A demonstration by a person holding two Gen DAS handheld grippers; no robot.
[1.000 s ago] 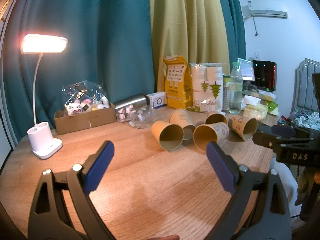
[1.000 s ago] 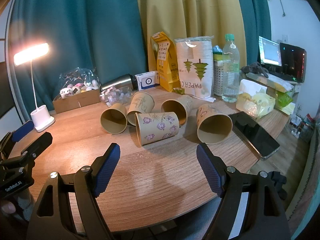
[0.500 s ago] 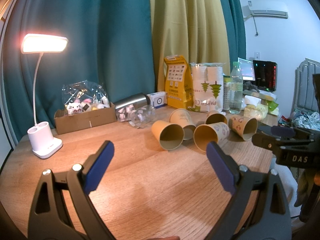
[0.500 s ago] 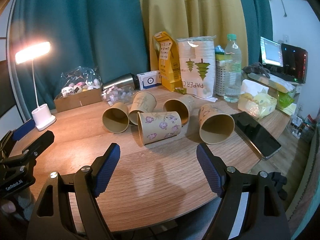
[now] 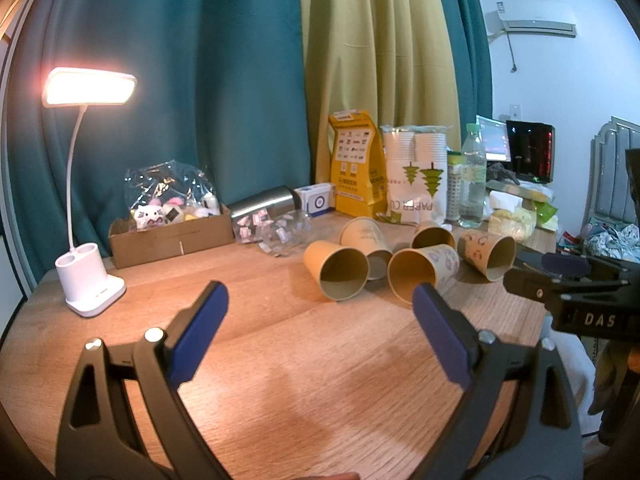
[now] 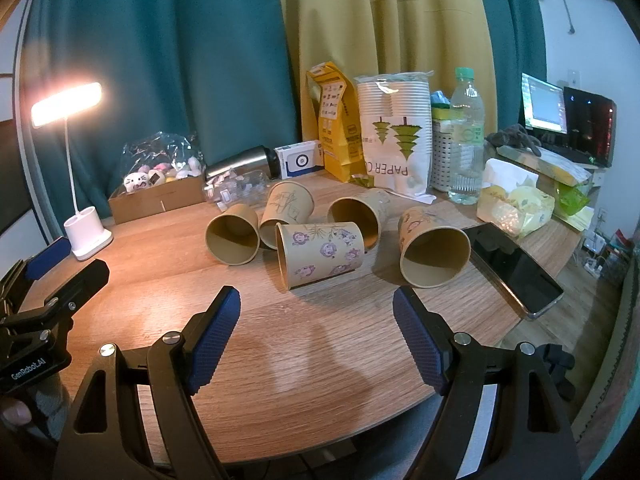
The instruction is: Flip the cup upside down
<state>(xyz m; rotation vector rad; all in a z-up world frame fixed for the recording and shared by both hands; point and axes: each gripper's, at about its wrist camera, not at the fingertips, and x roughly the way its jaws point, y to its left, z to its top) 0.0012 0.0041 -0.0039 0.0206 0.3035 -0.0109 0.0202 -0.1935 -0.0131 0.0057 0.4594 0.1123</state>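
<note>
Dim room, warm glow from the lit desk lamp point(image 5: 89, 87) at the counter's point(image 5: 320, 368) left edge, blown out to glare at its head. Soft shadows under the paper cups point(image 6: 320, 258) and across the near edge. Heavy fisheye bending at all borders, dark vignetted corners. Slight softness throughout; cooler daylight tint on the right wall.

five brown paper cups point(image 6: 320, 256) lie on their sides mid round wooden desk point(image 6: 320, 344), mouths toward us. white desk lamp point(image 6: 86, 236) far left, cardboard box of toys point(image 6: 160, 196) behind it to the right. black phone point(image 6: 514, 268) just right of the rightmost cup, clear water bottle point(image 6: 466, 136) behind.
</note>
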